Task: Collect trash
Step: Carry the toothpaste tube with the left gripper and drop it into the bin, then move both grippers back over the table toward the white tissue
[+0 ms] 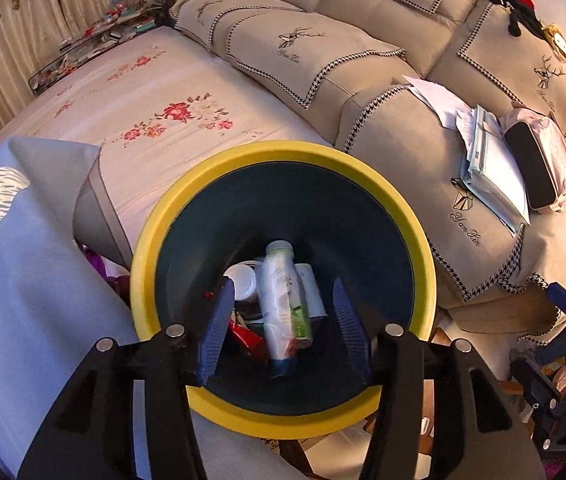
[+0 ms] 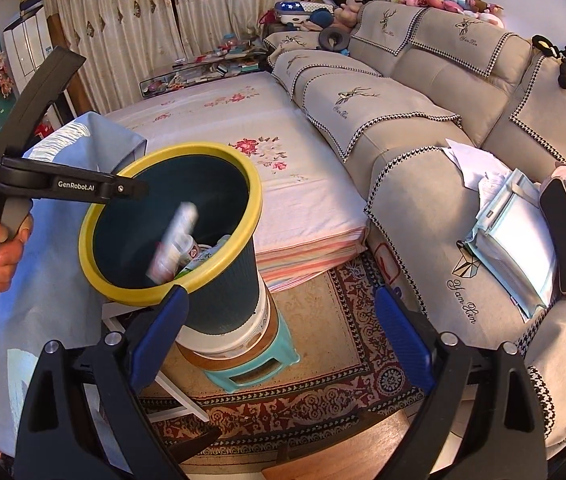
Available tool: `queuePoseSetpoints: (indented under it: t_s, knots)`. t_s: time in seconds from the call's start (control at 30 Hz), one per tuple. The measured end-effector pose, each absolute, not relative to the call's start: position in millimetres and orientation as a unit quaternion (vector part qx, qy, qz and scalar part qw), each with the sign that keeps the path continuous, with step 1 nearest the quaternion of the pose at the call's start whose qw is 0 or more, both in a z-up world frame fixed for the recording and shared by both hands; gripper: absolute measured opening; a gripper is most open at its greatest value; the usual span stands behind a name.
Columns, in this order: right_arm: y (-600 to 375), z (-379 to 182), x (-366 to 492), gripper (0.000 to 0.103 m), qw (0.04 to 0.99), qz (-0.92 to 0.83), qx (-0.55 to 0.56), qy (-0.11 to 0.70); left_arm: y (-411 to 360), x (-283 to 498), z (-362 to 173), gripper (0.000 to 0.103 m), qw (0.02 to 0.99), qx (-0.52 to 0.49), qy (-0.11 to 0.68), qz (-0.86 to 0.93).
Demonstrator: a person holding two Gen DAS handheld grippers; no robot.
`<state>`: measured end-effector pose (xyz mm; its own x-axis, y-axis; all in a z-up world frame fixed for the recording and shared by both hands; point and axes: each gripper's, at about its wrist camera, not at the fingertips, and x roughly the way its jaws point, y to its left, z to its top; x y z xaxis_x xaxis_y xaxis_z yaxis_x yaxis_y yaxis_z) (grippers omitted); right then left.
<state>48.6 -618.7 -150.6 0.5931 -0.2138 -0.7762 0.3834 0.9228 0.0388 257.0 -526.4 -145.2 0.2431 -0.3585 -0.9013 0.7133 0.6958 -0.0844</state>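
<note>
Bottle: a white plastic bottle (image 1: 285, 300) with a green label, motion-blurred in both views (image 2: 174, 242); it sits inside the bin mouth, touching neither claw.
Bin: dark green, yellow rim (image 1: 151, 276), tilted toward the cameras (image 2: 251, 208); it stands on a white tub atop a teal stool (image 2: 255, 368).
Bin contents: white cups (image 1: 243, 280) at 10 o'clock of the bottle, a red wrapper (image 1: 249, 338) at 8 o'clock; the rest lies too dark to name.
Left claw: the left gripper (image 1: 283, 328) hangs over the bin, blue fingers wide apart, holding nothing.
Right claw: the right gripper (image 2: 281, 320) spread wide, empty, near the bin's lower rim.
Hidden: the bin's base behind the right gripper's finger.
Surroundings: sofa (image 2: 423, 128) at 2 o'clock, papers (image 2: 515, 232) on its cushion.
</note>
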Motion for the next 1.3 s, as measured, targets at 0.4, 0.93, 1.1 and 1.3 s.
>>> queuePoseSetpoints:
  t_s: [0.4, 0.93, 1.1, 1.3]
  knots:
    - [-582.3, -155.3, 62.8, 0.09, 0.886, -0.134, 0.091, 0.434, -425.9, 202.5, -34.4, 0.092, 0.881, 0.141, 0.345, -0.291]
    - [-455.8, -113.9, 105.6, 0.09, 0.912, -0.029, 0.039, 0.407, -116.3, 140.7, 59.2, 0.098, 0.972, 0.022, 0.217, -0.086]
    - [-389.9, -94.2, 128.0, 0.09, 0.919, 0.048, 0.026, 0.391, -7.6, 109.6, 47.7, 0.098, 0.981, 0.005, 0.189, 0.041]
    - [-314.9, -67.8, 152.4, 0.09, 0.919, 0.137, 0.041, 0.367, 75.0, 92.2, -1.2, 0.098, 0.969, -0.014, 0.201, 0.141]
